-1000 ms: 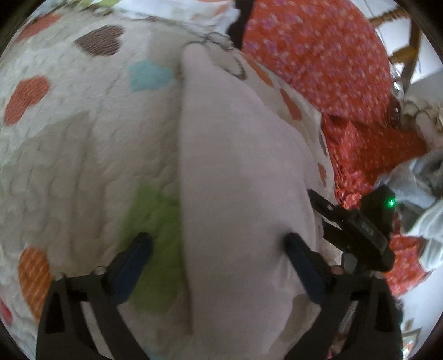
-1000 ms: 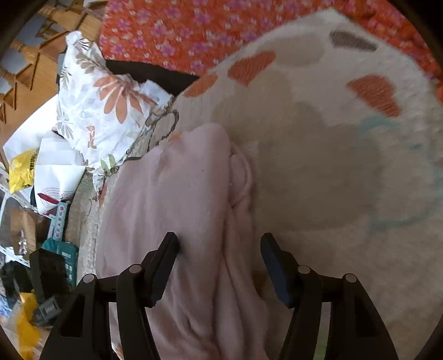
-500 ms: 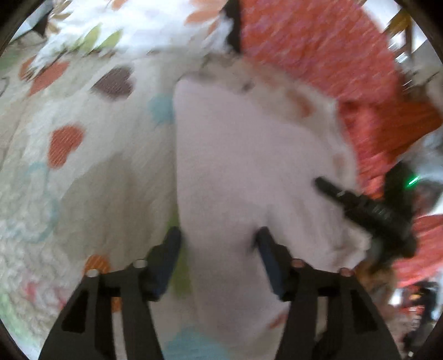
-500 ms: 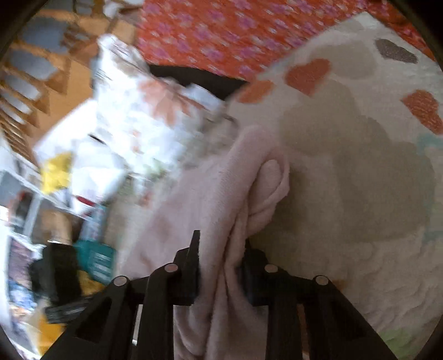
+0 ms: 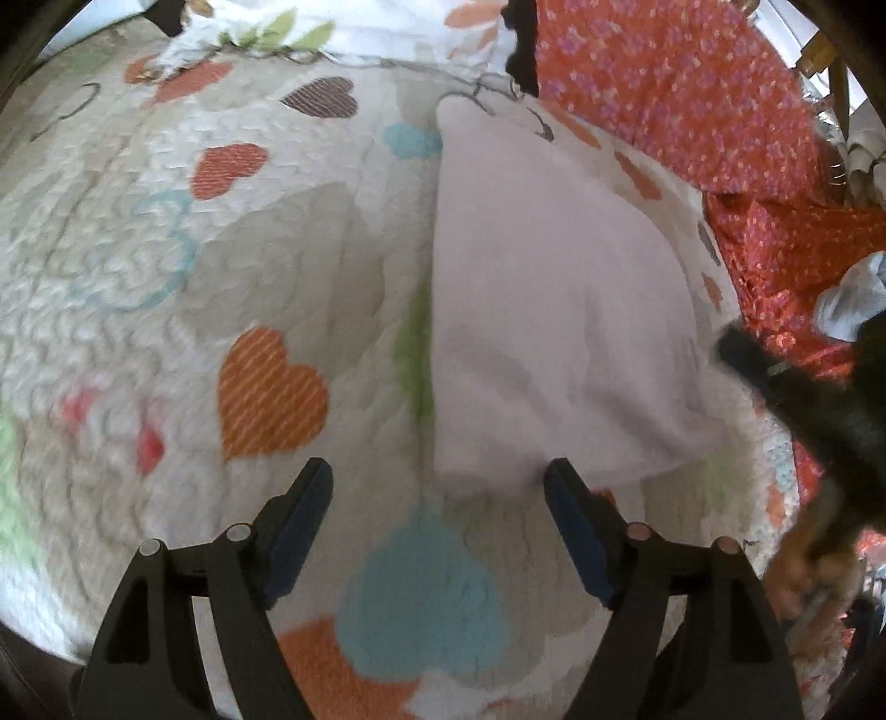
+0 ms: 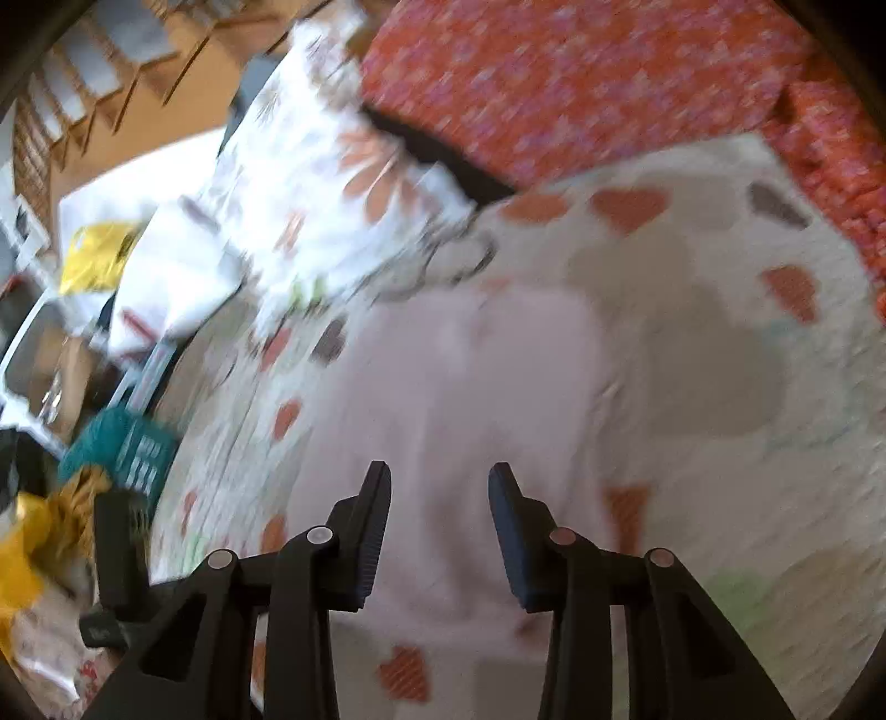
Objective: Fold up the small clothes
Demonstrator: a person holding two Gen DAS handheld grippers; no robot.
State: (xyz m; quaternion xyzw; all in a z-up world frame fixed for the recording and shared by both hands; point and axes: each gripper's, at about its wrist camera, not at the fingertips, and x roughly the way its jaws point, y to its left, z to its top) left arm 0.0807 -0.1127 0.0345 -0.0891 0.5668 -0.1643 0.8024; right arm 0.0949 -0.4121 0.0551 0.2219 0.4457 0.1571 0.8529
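Observation:
A pale pink garment point(image 5: 554, 310) lies folded flat on the heart-patterned quilt point(image 5: 166, 266). My left gripper point(image 5: 437, 482) hovers just short of its near edge, jaws opening, nothing between the blue pads. The right gripper point(image 5: 803, 399) shows as a dark blur past the garment's right side. In the blurred right wrist view the same garment point(image 6: 470, 376) spreads on the quilt point(image 6: 720, 387) beyond my right gripper point(image 6: 440, 482). Its jaws are opening, and the cloth lies under the gap without either pad pressing it.
A white floral pillow point(image 5: 343, 27) point(image 6: 332, 183) sits at the quilt's far edge. Red flowered fabric point(image 5: 692, 83) point(image 6: 554, 72) borders the quilt. Off the bed's side are a teal basket point(image 6: 122, 448), a yellow bag point(image 6: 94, 255) and wooden stairs point(image 6: 138, 72).
The right gripper, shut on a bunched fold half a second ago, has let go and lifted away. The left gripper pulled back off the garment and widened. The garment now lies flat.

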